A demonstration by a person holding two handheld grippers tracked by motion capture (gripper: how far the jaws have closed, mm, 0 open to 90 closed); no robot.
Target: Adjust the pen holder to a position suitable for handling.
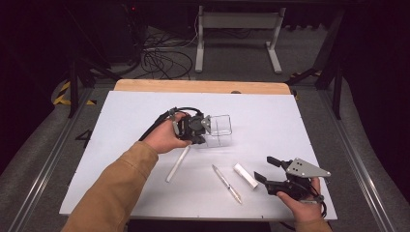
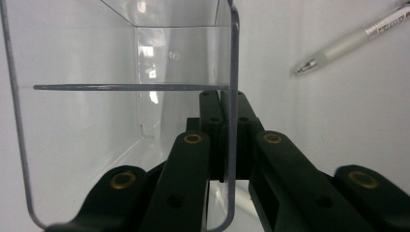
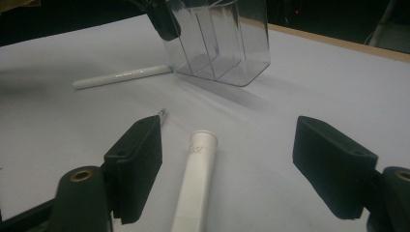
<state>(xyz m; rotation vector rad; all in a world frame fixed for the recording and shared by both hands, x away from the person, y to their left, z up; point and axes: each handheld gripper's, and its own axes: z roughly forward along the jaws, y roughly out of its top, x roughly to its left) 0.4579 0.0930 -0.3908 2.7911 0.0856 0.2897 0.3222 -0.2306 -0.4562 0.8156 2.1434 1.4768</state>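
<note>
Two grippers worked over a white sheet (image 1: pixel 145 111) laid on a wooden table (image 1: pixel 203 86), grey floor and tangled cables (image 1: pixel 162 60) beyond it in a dark room. At left, the left gripper (image 1: pixel 197 131) was clamped tight on one wall of a clear box (image 1: pixel 220 130) standing near the sheet's middle, one jaw inside and one outside. Just before the box lay a white pen (image 1: pixel 178 163), then a clear pen (image 1: pixel 227 183) and a short white tube (image 1: pixel 245 175). At right, the right gripper (image 1: pixel 263 170) rested near the front edge, jaws wide apart and empty, the tube (image 3: pixel 196 179) lying between them, untouched.
</note>
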